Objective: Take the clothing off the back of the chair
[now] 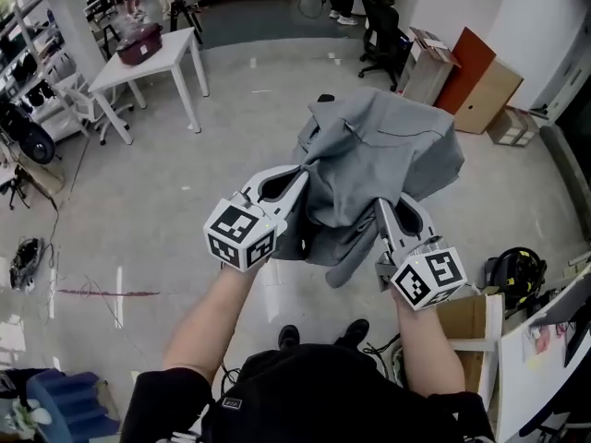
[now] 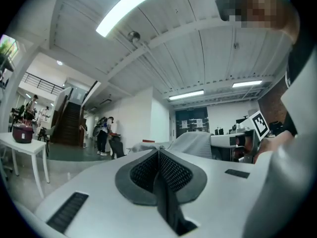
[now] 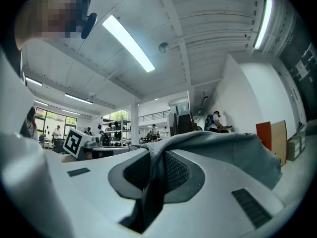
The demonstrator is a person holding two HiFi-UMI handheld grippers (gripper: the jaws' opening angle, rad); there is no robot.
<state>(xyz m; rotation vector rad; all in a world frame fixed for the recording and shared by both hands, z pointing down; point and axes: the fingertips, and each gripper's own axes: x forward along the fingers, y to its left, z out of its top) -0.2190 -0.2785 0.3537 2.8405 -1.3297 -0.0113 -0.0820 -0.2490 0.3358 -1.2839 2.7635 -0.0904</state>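
A grey garment (image 1: 388,146) hangs in the air between my two grippers, above the floor. My left gripper (image 1: 297,175) reaches into its left edge; the left gripper view shows the jaws shut (image 2: 158,151), with grey cloth (image 2: 193,140) bunched just past the tips. My right gripper (image 1: 379,201) is shut on a fold of the garment. In the right gripper view the cloth (image 3: 223,148) runs down between the pads (image 3: 151,155). Both grippers point level. A small black piece (image 1: 325,98) shows above the garment; I cannot tell whether it is the chair.
A white table (image 1: 152,58) with a dark red pot (image 1: 138,42) stands at the far left. A black office chair (image 1: 380,35) and cardboard boxes (image 1: 485,95) stand at the back right. A cardboard box (image 1: 466,321) and black gear (image 1: 512,275) lie near my right.
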